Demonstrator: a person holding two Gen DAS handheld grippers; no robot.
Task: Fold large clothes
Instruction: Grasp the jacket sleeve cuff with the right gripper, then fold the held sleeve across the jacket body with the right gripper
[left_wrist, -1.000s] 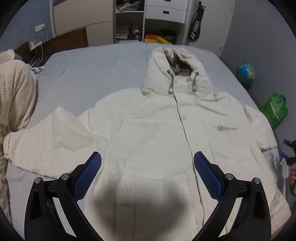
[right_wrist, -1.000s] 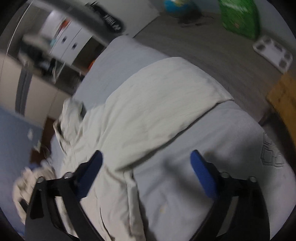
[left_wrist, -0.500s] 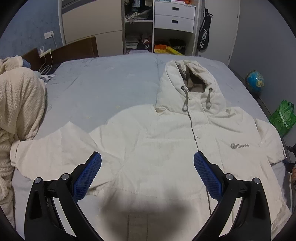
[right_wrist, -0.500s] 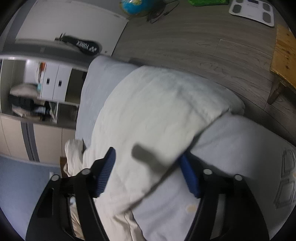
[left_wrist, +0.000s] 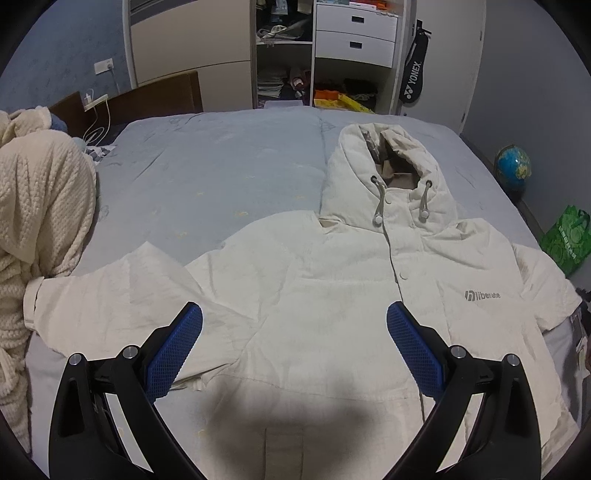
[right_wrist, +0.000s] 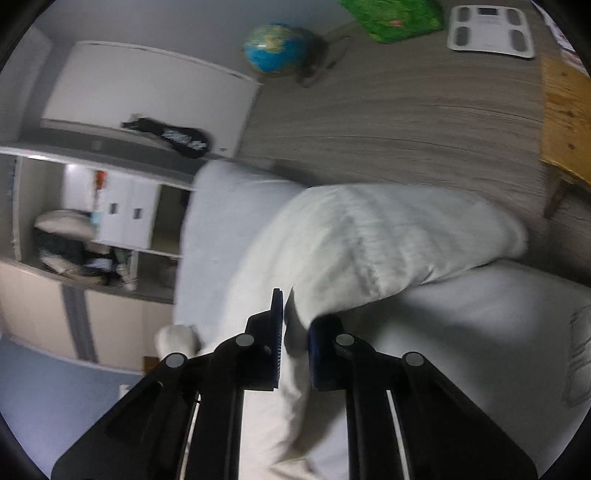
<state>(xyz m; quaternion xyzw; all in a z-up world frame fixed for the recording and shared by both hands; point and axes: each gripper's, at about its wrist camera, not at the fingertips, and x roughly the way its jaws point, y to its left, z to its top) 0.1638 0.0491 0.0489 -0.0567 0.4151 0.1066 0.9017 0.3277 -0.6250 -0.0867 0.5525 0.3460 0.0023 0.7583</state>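
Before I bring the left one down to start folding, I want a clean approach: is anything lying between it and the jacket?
Nothing visible: the open left hand-held gripper hangs directly above the white jacket, with only bare fabric beneath.

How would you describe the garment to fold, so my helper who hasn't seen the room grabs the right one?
On the grey-blue bed, it is the cream hooded jacket spread flat, front up, sleeves out to the sides. Unlike the chunky knitted cream robe heaped at the bed's left edge, it is smooth, with hood drawcords, snap buttons and a small grey chest logo.
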